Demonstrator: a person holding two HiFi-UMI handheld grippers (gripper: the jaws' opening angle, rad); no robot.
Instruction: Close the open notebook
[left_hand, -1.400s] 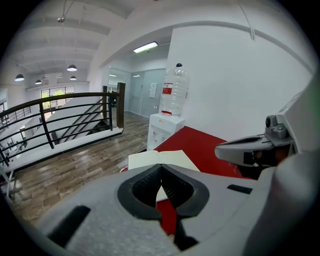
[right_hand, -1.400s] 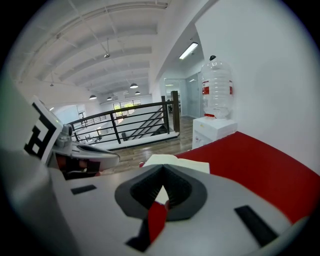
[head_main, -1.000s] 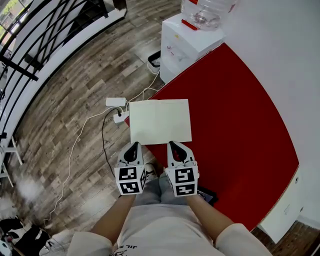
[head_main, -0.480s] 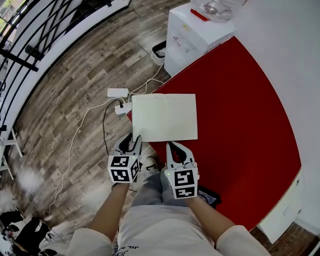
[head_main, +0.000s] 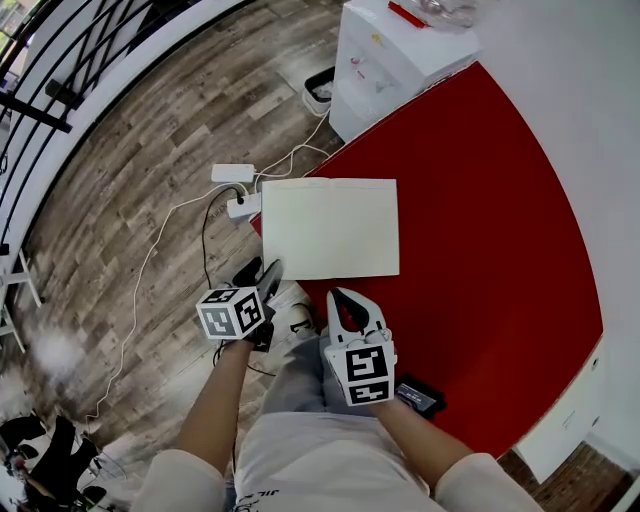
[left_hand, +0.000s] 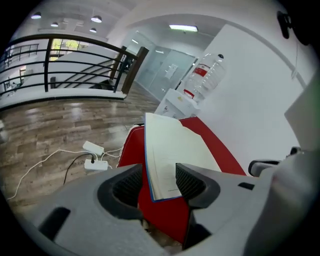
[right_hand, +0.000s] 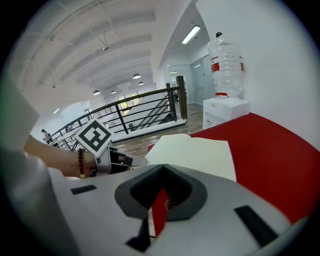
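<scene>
The open notebook (head_main: 330, 228) lies flat with cream pages up on the red table (head_main: 490, 260), near its left edge. My left gripper (head_main: 262, 272) hangs below and left of the notebook's near left corner, beside the table edge, rolled onto its side. Its jaws are opening with nothing between the pads. In the left gripper view the notebook (left_hand: 170, 150) shows beyond the left gripper (left_hand: 157, 182), apart from it. My right gripper (head_main: 345, 297) is shut and empty, just short of the notebook's near edge. The right gripper view shows the notebook (right_hand: 195, 152) ahead.
A white water dispenser (head_main: 390, 50) stands at the table's far end. A power strip (head_main: 243, 207), an adapter (head_main: 232, 173) and cables lie on the wooden floor left of the table. A small black object (head_main: 418, 395) sits by the table's near edge. A black railing (head_main: 60, 70) runs far left.
My left gripper has sunk, shifted left off the table edge, rolled onto its side, and its jaws have gone from shut to open. The right gripper came slightly nearer to me.
</scene>
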